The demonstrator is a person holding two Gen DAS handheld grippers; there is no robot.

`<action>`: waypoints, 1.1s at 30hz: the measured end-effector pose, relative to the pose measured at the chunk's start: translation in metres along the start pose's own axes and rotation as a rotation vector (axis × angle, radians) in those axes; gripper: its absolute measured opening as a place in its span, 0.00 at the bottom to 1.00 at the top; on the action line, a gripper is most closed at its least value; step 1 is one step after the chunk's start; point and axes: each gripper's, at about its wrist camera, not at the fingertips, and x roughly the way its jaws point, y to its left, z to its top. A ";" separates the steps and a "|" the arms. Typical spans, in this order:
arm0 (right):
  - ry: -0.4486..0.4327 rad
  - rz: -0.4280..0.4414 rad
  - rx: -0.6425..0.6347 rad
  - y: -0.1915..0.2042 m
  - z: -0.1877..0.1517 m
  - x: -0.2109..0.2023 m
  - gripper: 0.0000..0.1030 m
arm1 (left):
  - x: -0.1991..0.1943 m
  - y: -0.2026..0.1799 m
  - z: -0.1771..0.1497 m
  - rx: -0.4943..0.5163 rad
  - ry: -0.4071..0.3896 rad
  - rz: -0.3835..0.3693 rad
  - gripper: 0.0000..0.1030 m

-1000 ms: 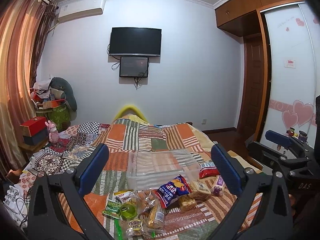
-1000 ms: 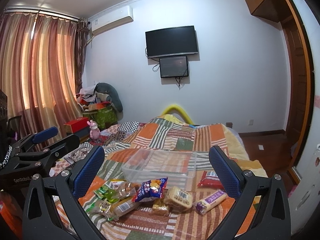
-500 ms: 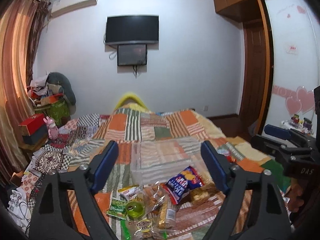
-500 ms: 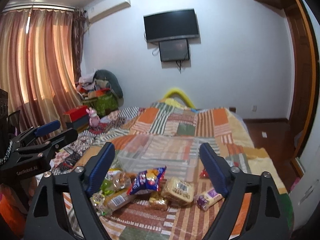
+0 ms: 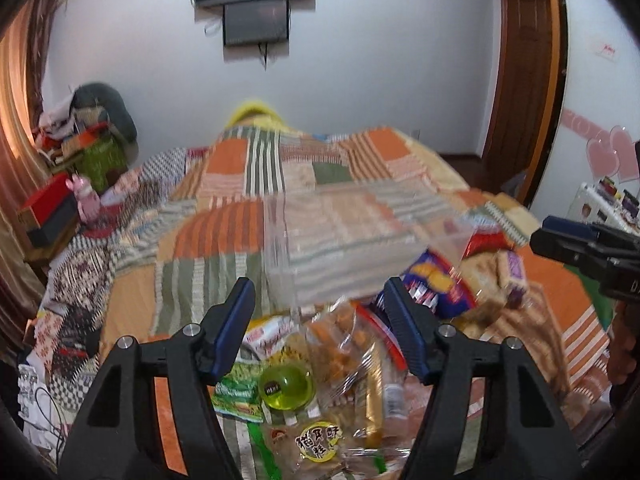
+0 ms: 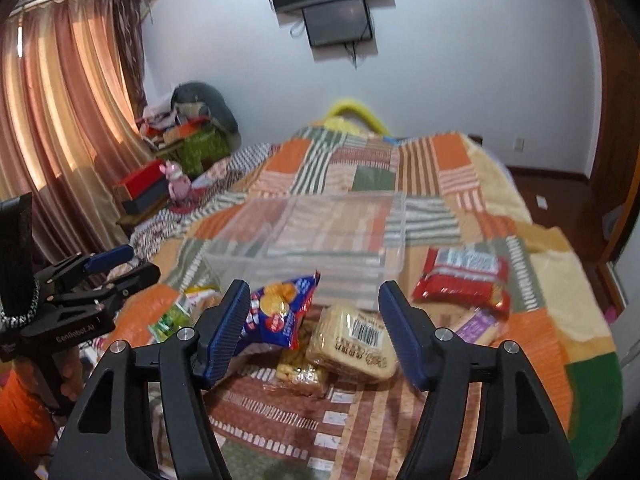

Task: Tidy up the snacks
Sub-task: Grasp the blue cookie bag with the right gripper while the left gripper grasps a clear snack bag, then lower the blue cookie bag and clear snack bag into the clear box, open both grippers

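**Both claws wide, snacks in a heap before the bin**

The left gripper [image 5: 320, 316] hangs over the near end of the snack pile with its jaws wide apart and nothing between them. The right gripper [image 6: 314, 314] is likewise spread and empty, above the blue bag [image 6: 280, 312] and the bread pack [image 6: 352, 340].

The snacks lie on the quilt [image 6: 360, 160] just in front of the clear bin [image 6: 320, 236], which looks empty. A red pack [image 6: 460, 276] sits at the bin's right front corner; a green jelly cup [image 5: 286, 386] and a round-labelled biscuit pack [image 5: 320, 442] lie nearest the left claw.

Risks, as I judge them:
- The packs overlap, so a closing claw may catch two wrappers, or drag a neighbour along.
- Slick, puffy film may slip out of the pads; the round cup could roll away.
- The soft quilt gives under pressure, so a low reach may snag cloth.
- The bin wall is clear and hard to see; a carried pack may hit its rim.

The bin's long axis runs left to right across the bed, open side up. The red pack lies lengthwise along the same line; the blue bag tilts, its top corner toward the bin.
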 end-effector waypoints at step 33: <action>0.209 0.103 -0.071 0.023 -0.003 0.102 0.62 | 0.103 0.003 -0.037 -0.133 0.265 -0.161 0.72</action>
